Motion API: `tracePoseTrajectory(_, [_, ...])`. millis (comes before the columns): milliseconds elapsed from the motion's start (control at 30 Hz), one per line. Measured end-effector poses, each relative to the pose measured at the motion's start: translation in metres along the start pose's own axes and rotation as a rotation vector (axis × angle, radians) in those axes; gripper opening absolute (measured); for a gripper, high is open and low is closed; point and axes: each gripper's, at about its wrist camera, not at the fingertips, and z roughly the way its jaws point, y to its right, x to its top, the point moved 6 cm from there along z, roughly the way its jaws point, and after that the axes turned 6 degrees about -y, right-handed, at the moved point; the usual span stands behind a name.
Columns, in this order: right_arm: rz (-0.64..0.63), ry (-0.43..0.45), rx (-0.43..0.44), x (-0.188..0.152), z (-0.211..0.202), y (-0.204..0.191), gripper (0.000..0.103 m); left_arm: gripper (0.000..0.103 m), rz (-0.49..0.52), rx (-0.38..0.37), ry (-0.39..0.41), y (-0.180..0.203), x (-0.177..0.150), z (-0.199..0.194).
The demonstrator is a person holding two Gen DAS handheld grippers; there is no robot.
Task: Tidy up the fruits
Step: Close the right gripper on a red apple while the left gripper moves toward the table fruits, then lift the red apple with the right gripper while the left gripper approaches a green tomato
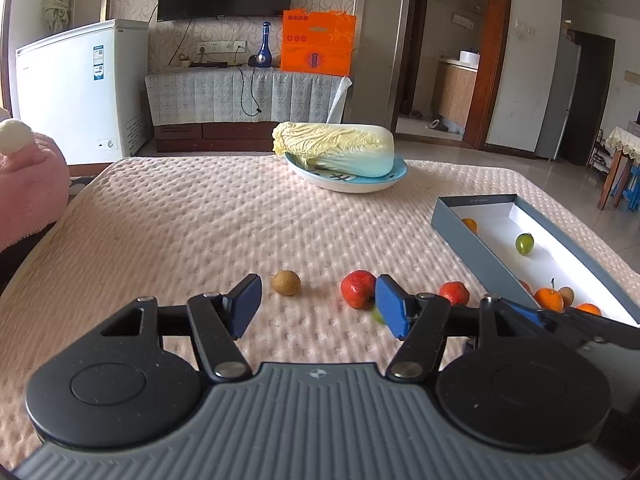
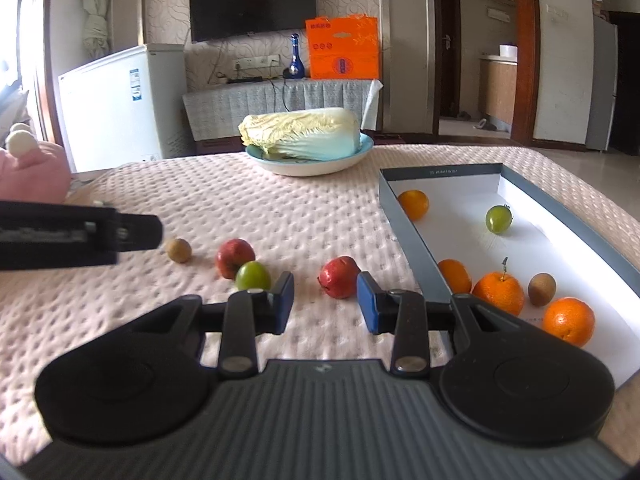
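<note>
On the pink bedspread lie a brown kiwi (image 1: 285, 283) (image 2: 179, 250), a red apple (image 1: 359, 289) (image 2: 234, 258), a green fruit (image 2: 253, 276) and a second red apple (image 1: 454, 292) (image 2: 339, 277). My left gripper (image 1: 319, 306) is open and empty, with the kiwi and first apple just beyond its tips. Its right finger half hides the green fruit. My right gripper (image 2: 325, 304) is open, with the second apple just ahead of the gap and untouched. A grey box (image 2: 416, 248) (image 1: 472, 248) on the right holds several oranges, a green fruit (image 2: 499, 219) and a kiwi (image 2: 541, 289).
A napa cabbage (image 1: 336, 148) lies on a blue-rimmed plate (image 1: 352, 186) at the far middle of the bed. A pink plush cushion (image 1: 28, 192) sits at the left edge. One of the left gripper's fingers (image 2: 136, 234) reaches in from the left in the right wrist view.
</note>
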Motion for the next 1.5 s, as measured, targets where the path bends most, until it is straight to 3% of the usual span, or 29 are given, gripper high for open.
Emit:
tracePoseTrajectory(433, [0.087,-0.115,-0.042,0.008,0.046,0.012,0.037,0.07,-0.004,-0.01,-0.017,-0.013,-0.006,0.001])
tracePoseTrajectory(700, [0.05,-0.121,-0.053,0.01,0.057,0.008,0.033,0.07,0.005,-0.026,-0.033,-0.013,-0.009,0.005])
tracePoseTrajectory(967, [0.007,-0.139,-0.021,0.007,0.039,0.006,0.033,0.07,0.019,-0.034,-0.041,-0.006,-0.009,0.012])
tracePoseTrajectory(1233, [-0.137,-0.133,0.06,-0.001,0.0,-0.011,0.033,0.07,0.04,-0.03,-0.052,0.014,-0.01,0.022])
tracePoseTrajectory(1500, [-0.191,-0.109,0.091,-0.001,-0.032,0.008,0.033,0.07,0.037,-0.021,-0.081,0.041,-0.011,0.042])
